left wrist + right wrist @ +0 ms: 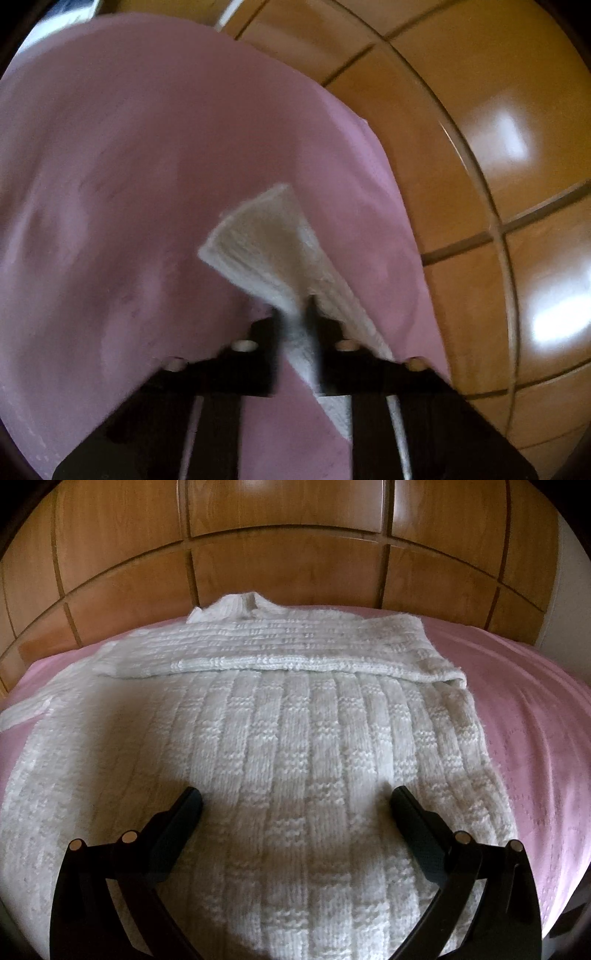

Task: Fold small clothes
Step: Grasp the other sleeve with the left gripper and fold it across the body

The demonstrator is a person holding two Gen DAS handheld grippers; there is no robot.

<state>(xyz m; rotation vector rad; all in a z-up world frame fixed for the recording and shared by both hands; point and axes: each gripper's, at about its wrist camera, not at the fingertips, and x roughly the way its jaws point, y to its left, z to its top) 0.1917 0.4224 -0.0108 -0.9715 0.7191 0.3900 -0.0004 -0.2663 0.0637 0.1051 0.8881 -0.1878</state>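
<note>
A white knitted sweater (280, 738) lies spread on a pink bedsheet (528, 709); its ribbed body faces up, and 1 sleeve is folded across the upper part, running from the left side to a cuff near the right edge; the collar (240, 603) sits at the far end, close to the wooden headboard (288, 565); the other sleeve (26, 710) trails off to the left onto the sheet.

The right gripper (295, 797) hangs over the lower middle of the sweater with its 2 black fingers spread wide apart and nothing between them; whether the tips touch the knit cannot be told.

In the left wrist view, the left gripper (295, 317) has its 2 fingers pressed together on a piece of the white knit (258, 240), which fans out ahead of the tips, raised off the sheet; another strip of the same knit runs along the right side of the fingers; the view is blurred; the pink sheet fills the left and centre, and glossy wooden panels (480, 147) curve down the right.
</note>
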